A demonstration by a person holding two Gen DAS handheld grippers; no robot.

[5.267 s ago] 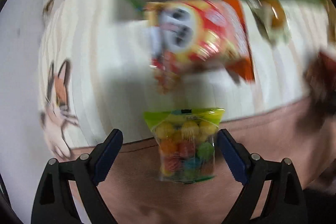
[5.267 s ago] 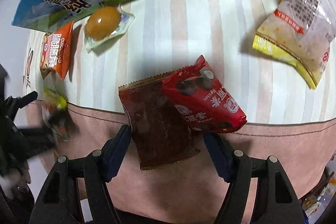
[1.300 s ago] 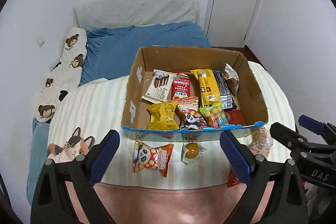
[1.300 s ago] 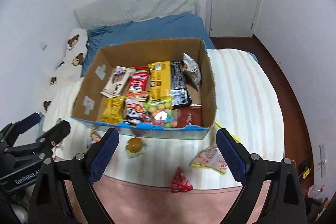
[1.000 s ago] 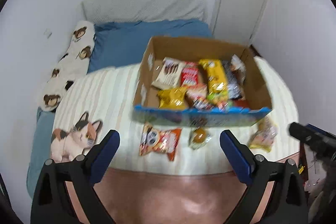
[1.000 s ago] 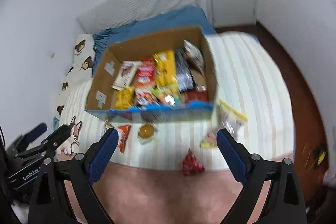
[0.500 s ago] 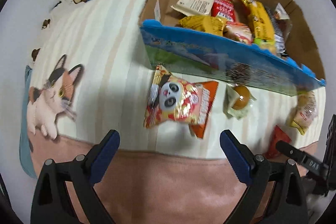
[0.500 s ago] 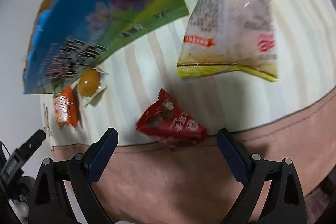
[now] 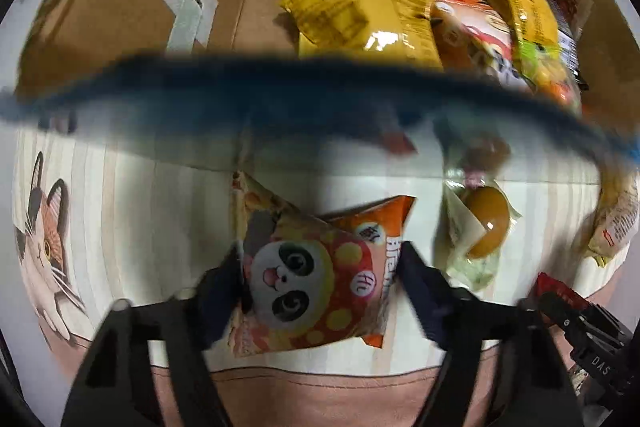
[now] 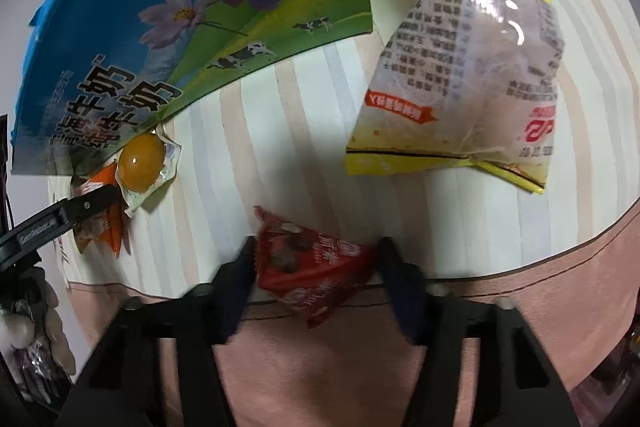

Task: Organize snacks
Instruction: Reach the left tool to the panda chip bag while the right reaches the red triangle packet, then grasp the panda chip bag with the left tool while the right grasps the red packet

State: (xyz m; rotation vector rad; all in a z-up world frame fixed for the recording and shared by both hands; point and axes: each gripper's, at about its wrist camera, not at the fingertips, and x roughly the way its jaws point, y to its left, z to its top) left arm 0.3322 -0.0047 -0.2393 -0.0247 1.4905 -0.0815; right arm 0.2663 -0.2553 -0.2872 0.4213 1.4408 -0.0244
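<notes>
My left gripper (image 9: pixel 320 275) has its fingers on both sides of an orange panda snack bag (image 9: pixel 316 275) and appears to be closed on it, on the striped cloth in front of the cardboard box (image 9: pixel 120 7). The box holds several snack packs (image 9: pixel 368 11). My right gripper (image 10: pixel 316 267) has its fingers against both sides of a small red snack packet (image 10: pixel 316 267) at the cloth's pink border. A clear pack with a yellow ball (image 9: pixel 480 223) lies right of the panda bag, also visible in the right wrist view (image 10: pixel 144 163).
A large pale bag with a yellow edge (image 10: pixel 468 83) lies on the cloth to the right. The box's blue printed front wall (image 10: pixel 192 27) stands close ahead of the right gripper. A cat print (image 9: pixel 44 247) marks the cloth's left side.
Both grippers dropped from high above the box down to the cloth. The left fingers closed around the panda bag and the right fingers closed around the red packet.
</notes>
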